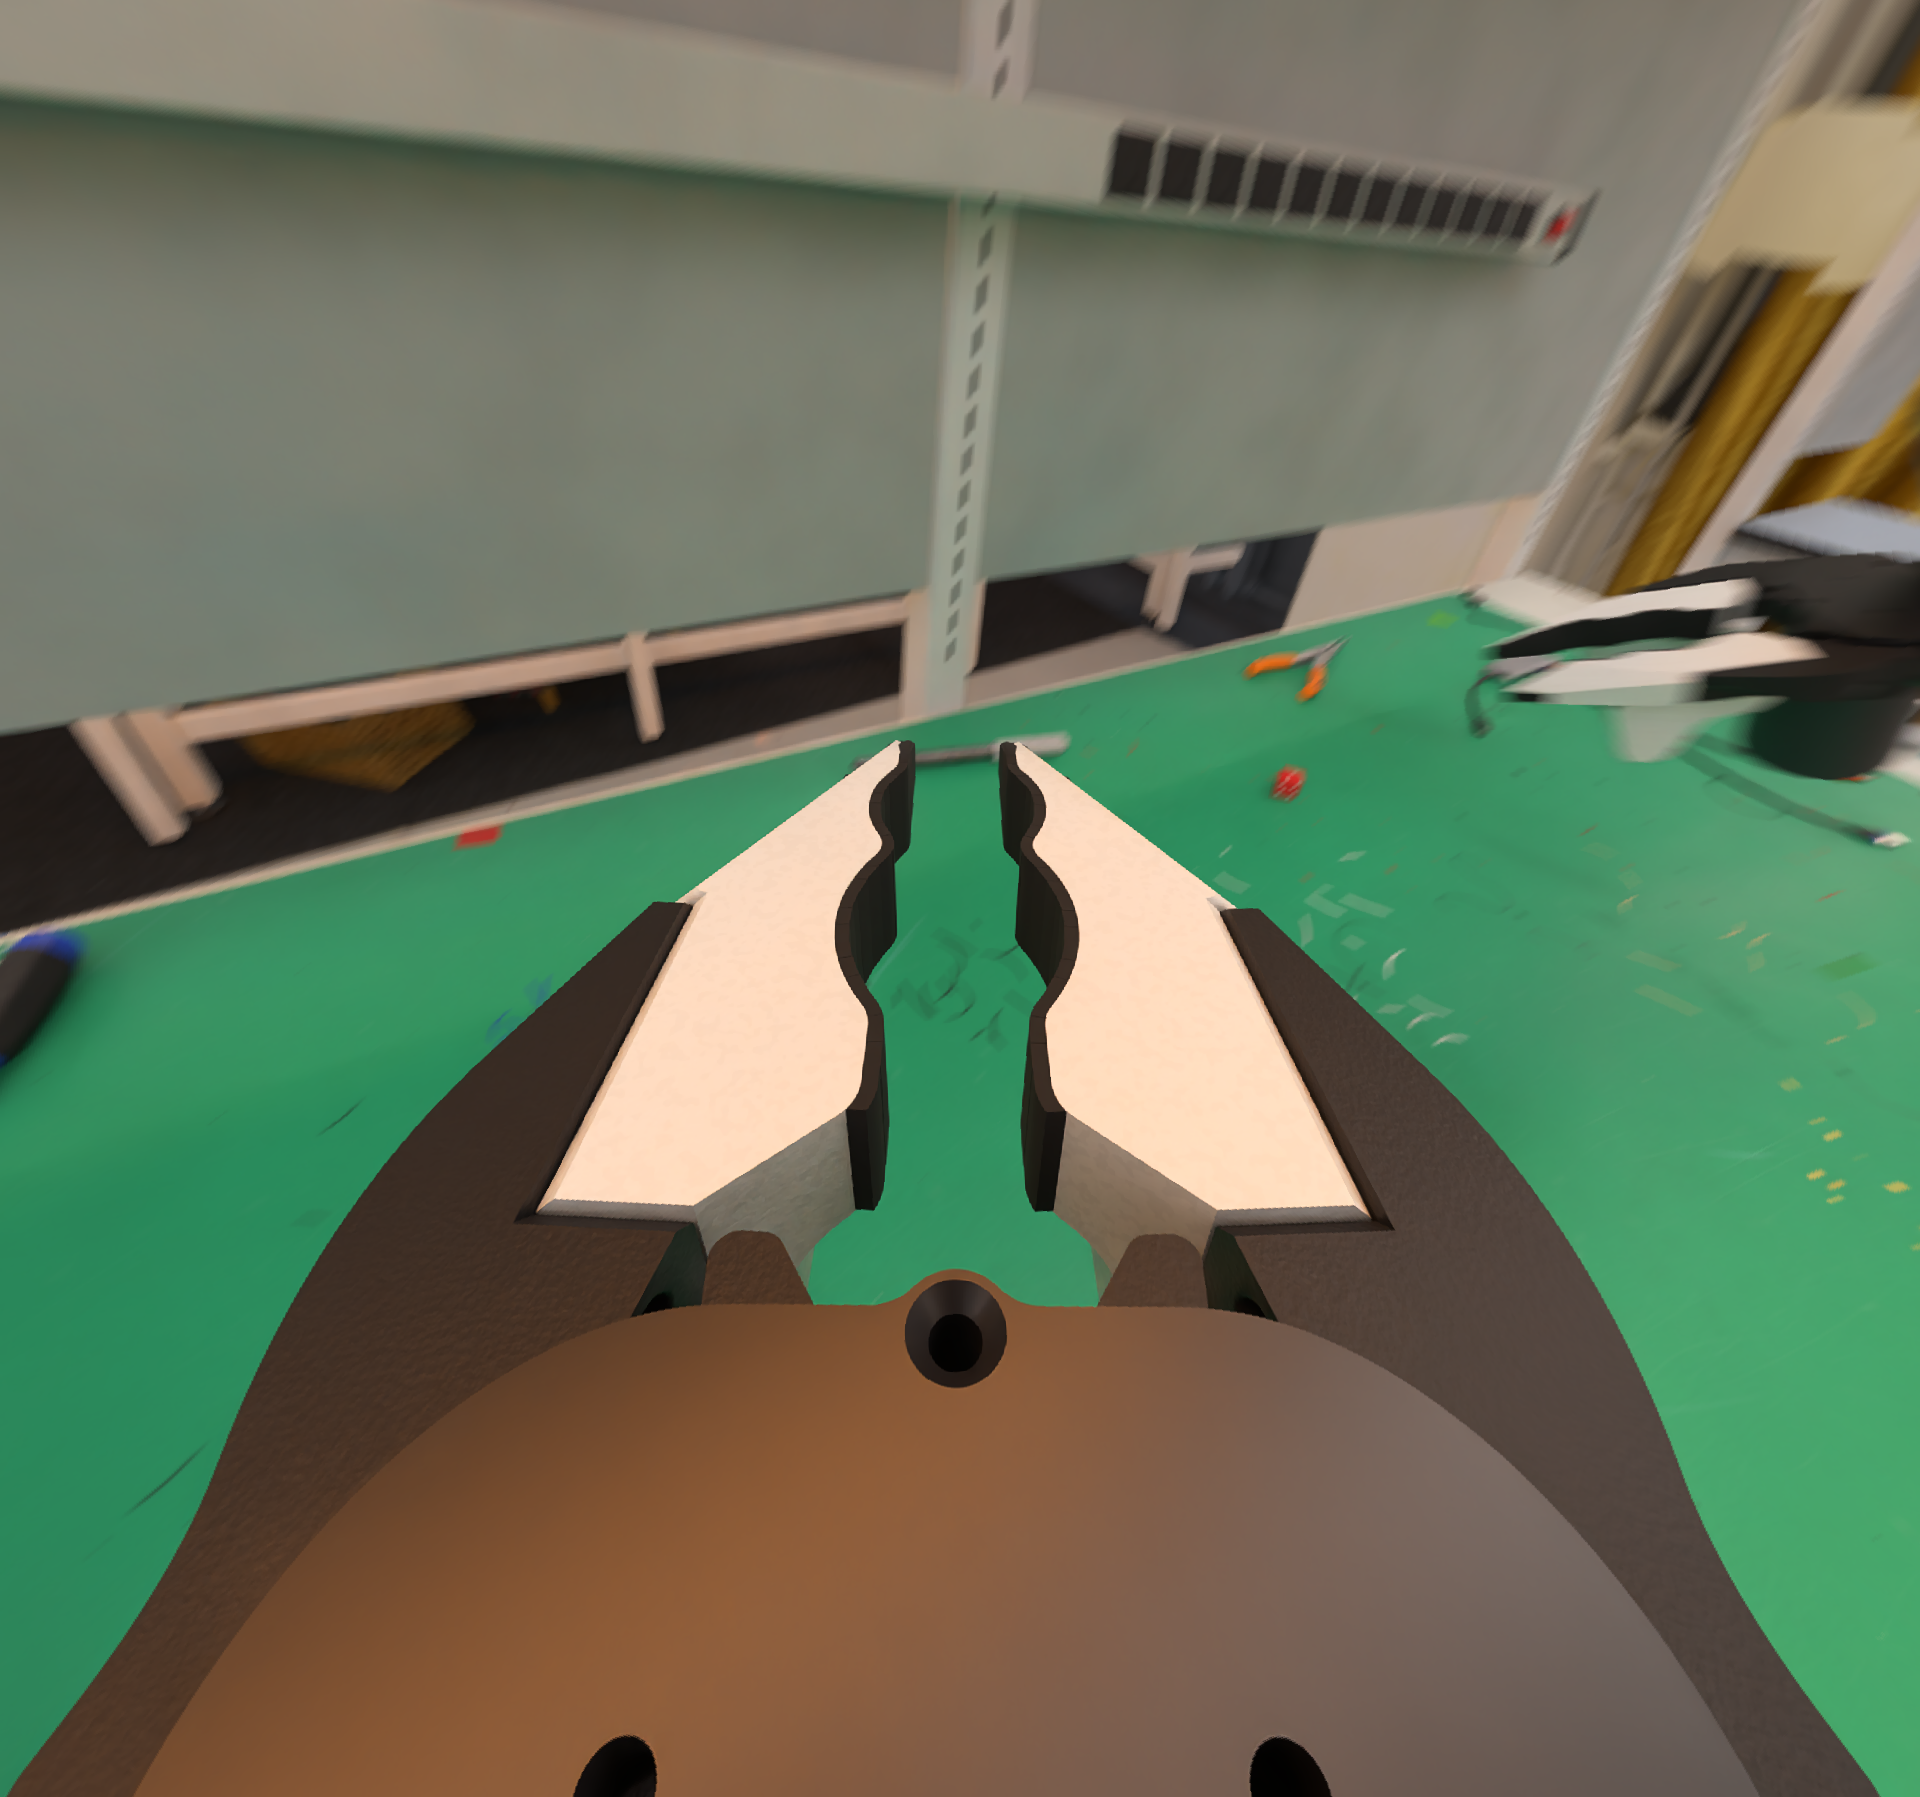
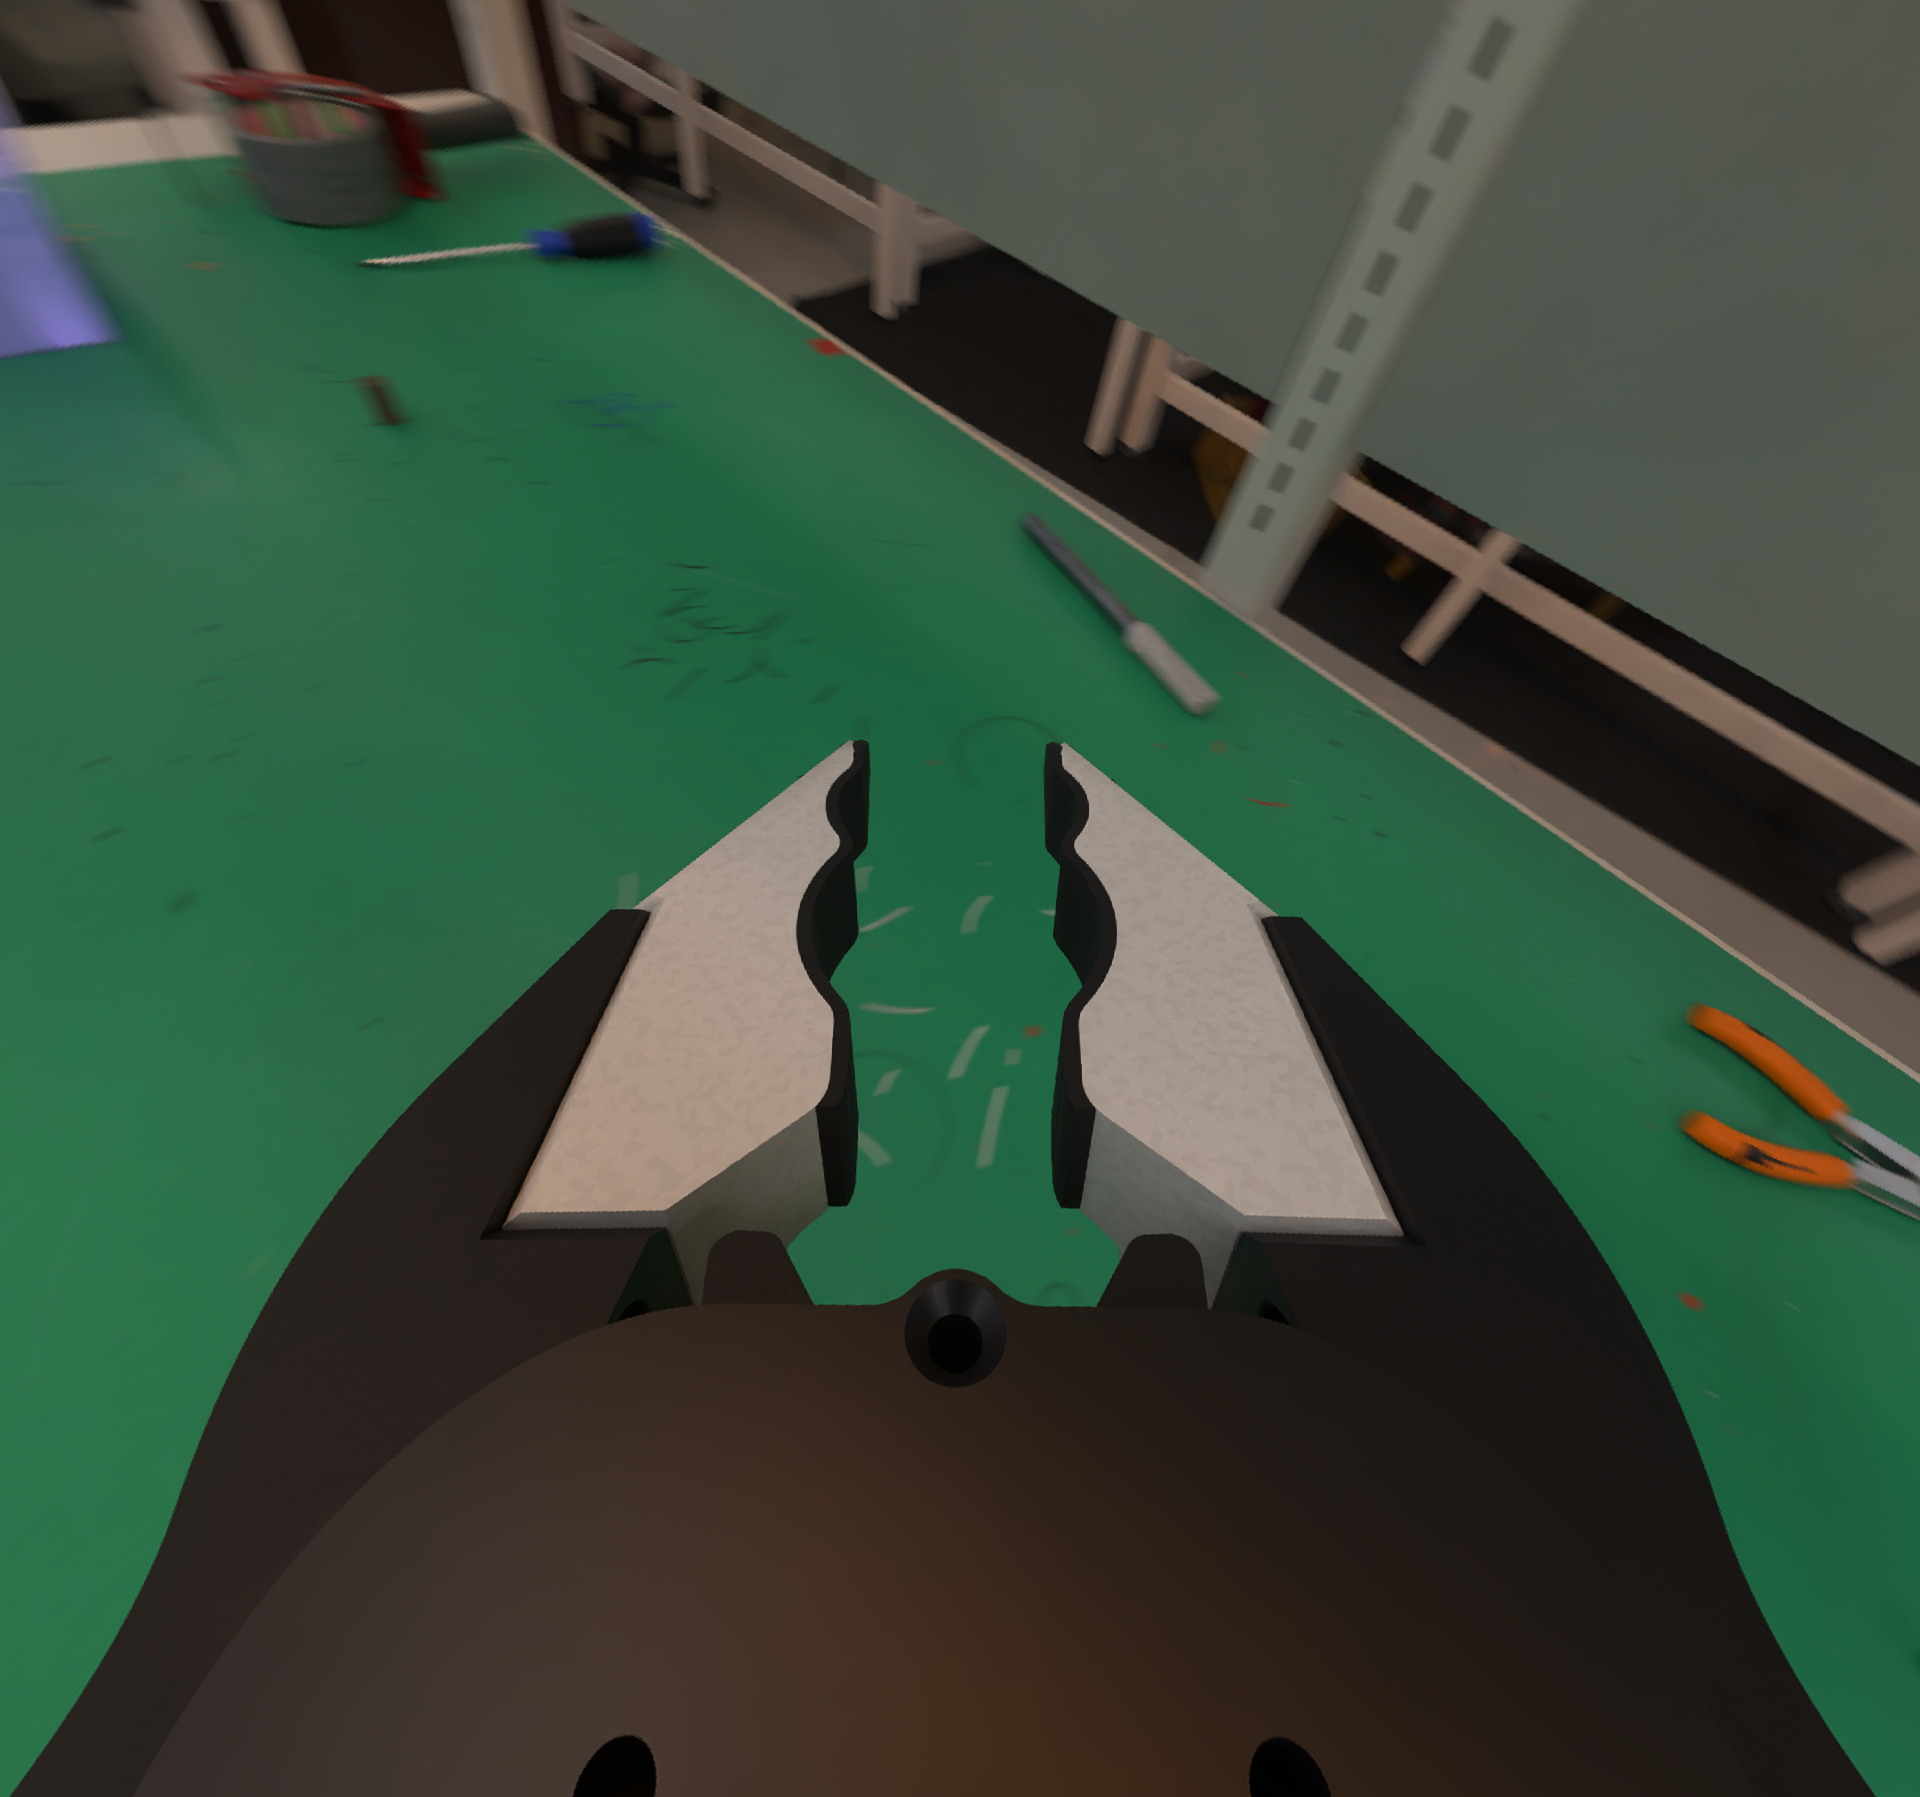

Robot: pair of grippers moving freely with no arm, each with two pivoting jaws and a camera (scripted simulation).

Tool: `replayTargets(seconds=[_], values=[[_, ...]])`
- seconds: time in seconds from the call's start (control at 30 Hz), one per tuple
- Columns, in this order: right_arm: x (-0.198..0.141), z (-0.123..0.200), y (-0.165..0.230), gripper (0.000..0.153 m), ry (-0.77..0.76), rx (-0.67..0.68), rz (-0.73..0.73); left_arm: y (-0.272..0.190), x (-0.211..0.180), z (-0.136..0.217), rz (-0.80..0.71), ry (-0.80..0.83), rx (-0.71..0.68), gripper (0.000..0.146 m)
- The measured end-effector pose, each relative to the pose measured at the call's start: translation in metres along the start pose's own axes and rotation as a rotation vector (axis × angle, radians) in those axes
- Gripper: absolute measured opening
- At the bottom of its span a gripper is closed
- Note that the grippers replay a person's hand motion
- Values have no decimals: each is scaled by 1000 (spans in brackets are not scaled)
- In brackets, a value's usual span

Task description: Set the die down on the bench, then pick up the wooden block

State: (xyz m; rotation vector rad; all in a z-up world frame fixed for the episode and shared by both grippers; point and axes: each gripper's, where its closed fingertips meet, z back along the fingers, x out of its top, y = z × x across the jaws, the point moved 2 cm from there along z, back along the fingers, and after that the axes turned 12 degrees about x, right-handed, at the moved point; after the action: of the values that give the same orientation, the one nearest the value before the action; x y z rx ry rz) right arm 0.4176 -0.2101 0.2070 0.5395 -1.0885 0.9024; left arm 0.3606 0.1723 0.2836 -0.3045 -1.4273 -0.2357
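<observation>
My left gripper (image 1: 956,755) is open with a narrow gap and holds nothing, hovering over the green bench (image 1: 312,1072). My right gripper (image 2: 956,750) is open wider and also empty, over the same bench (image 2: 416,812). The right gripper also shows blurred at the far right of the left wrist view (image 1: 1501,672). No wooden block shows in either view. A small red object (image 1: 1288,783) lies on the bench ahead and right of the left gripper; it is too blurred to tell whether it is the die.
Orange-handled pliers (image 2: 1766,1113) lie right of the right gripper and show far off in the left wrist view (image 1: 1299,672). A grey file (image 2: 1122,615), a blue-handled screwdriver (image 2: 540,243), a grey tub (image 2: 312,158) and a black cup (image 1: 1829,734) stand around. The bench's far edge (image 2: 1039,469) runs close.
</observation>
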Motion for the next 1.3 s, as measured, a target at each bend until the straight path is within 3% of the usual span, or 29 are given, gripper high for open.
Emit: replayTargets(seconds=[0.1,0.2,0.3,0.53,0.8,0.93,1.03,1.17,1.3], values=[[-16,16,62,34,-68,91,56,40,-16,-9,-56,160,95,17],[-44,23,108,3,-152,151,41,79,-46,-26,-70,369,158,19],[-71,19,138,0,-215,214,-25,117,-85,-47,-93,574,237,20],[-87,14,145,25,-293,208,-67,178,-177,-75,8,965,367,23],[-96,13,144,29,-285,229,-89,190,-225,-75,94,1155,373,25],[-98,9,147,27,-270,252,-90,191,-229,-72,55,1186,372,12],[-100,7,152,26,-258,259,-76,192,-218,-68,-64,1189,383,12],[-100,6,156,25,-240,243,-3,172,-168,-61,-215,1149,320,12],[-93,-1,157,26,-225,230,83,116,-106,-49,-388,1094,182,12]])
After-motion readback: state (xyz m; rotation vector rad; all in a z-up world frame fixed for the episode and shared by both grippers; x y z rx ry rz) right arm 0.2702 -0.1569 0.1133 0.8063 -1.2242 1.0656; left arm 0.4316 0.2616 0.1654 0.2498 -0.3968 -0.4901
